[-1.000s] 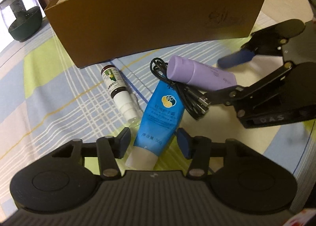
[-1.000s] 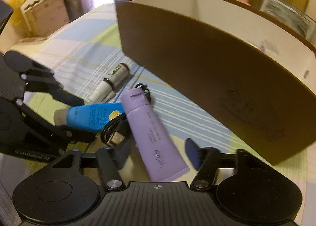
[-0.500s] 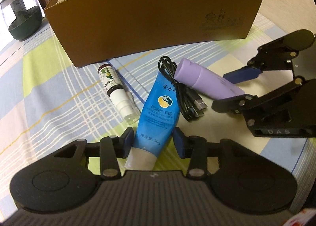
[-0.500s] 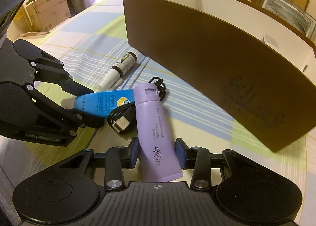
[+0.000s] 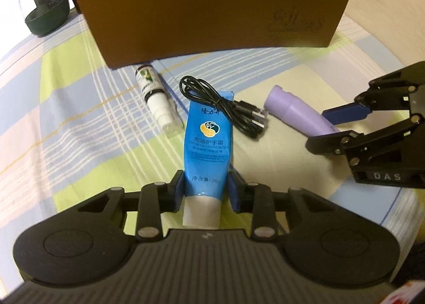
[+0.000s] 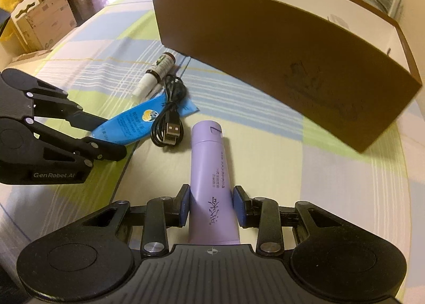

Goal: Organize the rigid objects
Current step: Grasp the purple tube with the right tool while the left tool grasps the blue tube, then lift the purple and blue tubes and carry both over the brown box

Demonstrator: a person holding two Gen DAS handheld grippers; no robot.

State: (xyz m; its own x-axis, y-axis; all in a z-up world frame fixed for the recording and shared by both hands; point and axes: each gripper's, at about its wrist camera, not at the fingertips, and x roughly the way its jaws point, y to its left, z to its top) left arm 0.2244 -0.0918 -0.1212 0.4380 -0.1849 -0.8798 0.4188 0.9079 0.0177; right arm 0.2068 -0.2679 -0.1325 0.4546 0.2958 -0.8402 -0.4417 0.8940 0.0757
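A blue hand-cream tube (image 5: 208, 134) lies on the checked cloth, its white cap end between the pads of my left gripper (image 5: 207, 188). The jaws are closing and the pads press its sides. A purple tube (image 6: 209, 166) points at the box, and my right gripper (image 6: 211, 205) is closing on its flat end with the pads touching it. A coiled black USB cable (image 5: 225, 107) lies across the blue tube's far end. A small brown-and-white spray bottle (image 5: 155, 94) lies to the left of it. In the left wrist view the right gripper (image 5: 342, 123) holds the purple tube (image 5: 292, 110).
A large brown cardboard box (image 5: 212, 25) with a white inside stands open just behind the objects. A dark green glass jar (image 5: 43, 9) sits at the far left. Off the table's left are stacked cardboard cartons (image 6: 42, 20). Checked cloth (image 5: 66, 118) covers the table.
Both grippers' jaws have narrowed onto their tubes. The purple tube has slid right, away from the cable, and now points at the box. The blue tube has straightened between the left pads.
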